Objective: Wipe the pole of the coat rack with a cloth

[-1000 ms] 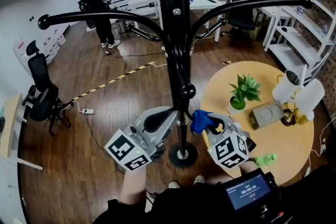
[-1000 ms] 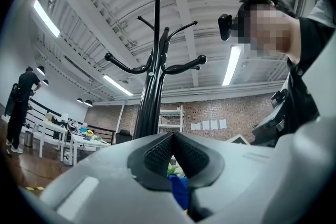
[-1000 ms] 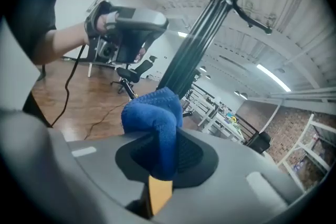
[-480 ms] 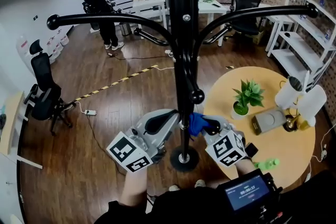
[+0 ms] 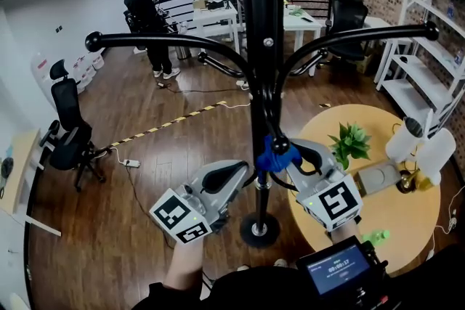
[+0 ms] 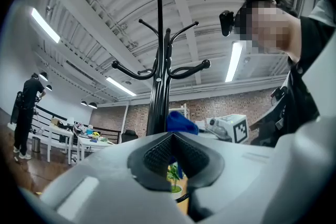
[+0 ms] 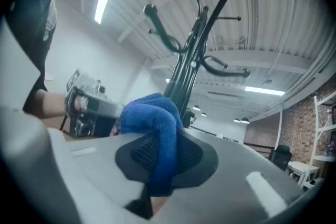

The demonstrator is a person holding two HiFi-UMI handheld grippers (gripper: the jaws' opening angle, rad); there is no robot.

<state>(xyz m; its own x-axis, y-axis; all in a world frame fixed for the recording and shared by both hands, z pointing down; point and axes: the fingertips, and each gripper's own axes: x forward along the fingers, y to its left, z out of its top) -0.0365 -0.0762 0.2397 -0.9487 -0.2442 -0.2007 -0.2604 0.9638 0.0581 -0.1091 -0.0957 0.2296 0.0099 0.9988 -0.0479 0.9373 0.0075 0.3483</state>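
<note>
Blue cloth (image 5: 272, 156) clamped in right gripper (image 5: 285, 156) jaws, pressed against black coat rack pole (image 5: 263, 47) below the hook arms. Left gripper (image 5: 240, 171) jaws closed together, empty, just beside pole.

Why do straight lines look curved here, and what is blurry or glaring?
Head view: the wide-angle lens bows the white shelves and floor around the coat rack pole; focus is sharp. Left gripper view: dark rounded corners, ceiling strip lights blown out white, a mosaic patch over a face. Right gripper view: the blue cloth sits close to the lens and looks slightly soft.
</note>
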